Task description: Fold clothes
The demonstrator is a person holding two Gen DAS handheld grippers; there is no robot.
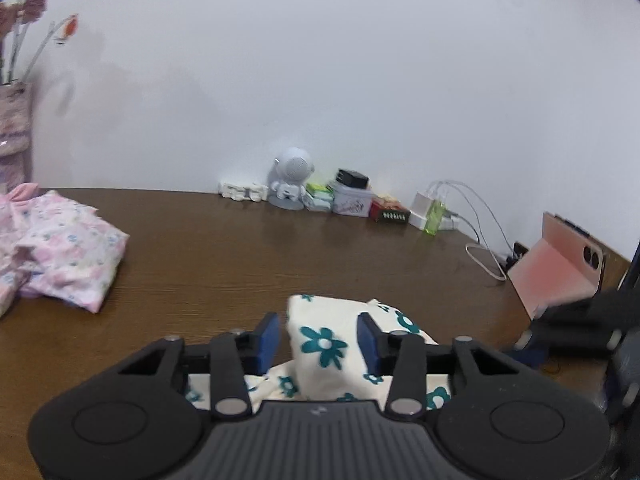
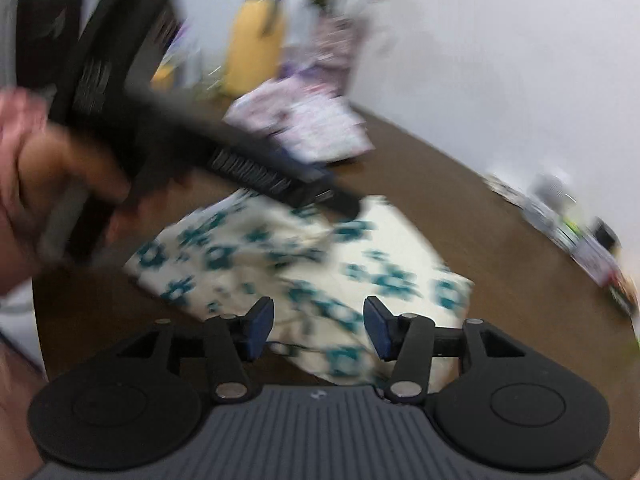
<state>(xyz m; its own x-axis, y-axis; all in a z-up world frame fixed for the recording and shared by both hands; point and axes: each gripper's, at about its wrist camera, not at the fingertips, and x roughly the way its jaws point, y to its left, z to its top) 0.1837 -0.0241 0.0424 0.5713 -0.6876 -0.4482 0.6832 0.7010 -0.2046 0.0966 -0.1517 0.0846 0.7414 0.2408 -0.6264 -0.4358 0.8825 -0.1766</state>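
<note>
A cream cloth with teal flowers (image 1: 324, 356) lies folded on the brown table (image 1: 220, 248). My left gripper (image 1: 318, 340) hangs over its far end, and a raised fold stands between the blue pads. A thin gap shows beside the left pad (image 1: 268, 340), so the jaws are open. The right wrist view is blurred. In it the same cloth (image 2: 380, 248) lies spread out. My right gripper (image 2: 318, 328) stands open above its near edge, with nothing pinched. A hand (image 2: 60, 176) holds the left gripper (image 2: 344, 204), whose tip is at the cloth's far side.
A pile of pink floral clothes (image 1: 68, 248) sits at the table's left. Along the wall stand an astronaut figure (image 1: 290, 178), small boxes (image 1: 352, 196), a charger with cables (image 1: 480, 240) and a phone on a stand (image 1: 560, 264). A vase of flowers (image 1: 16, 120) is far left.
</note>
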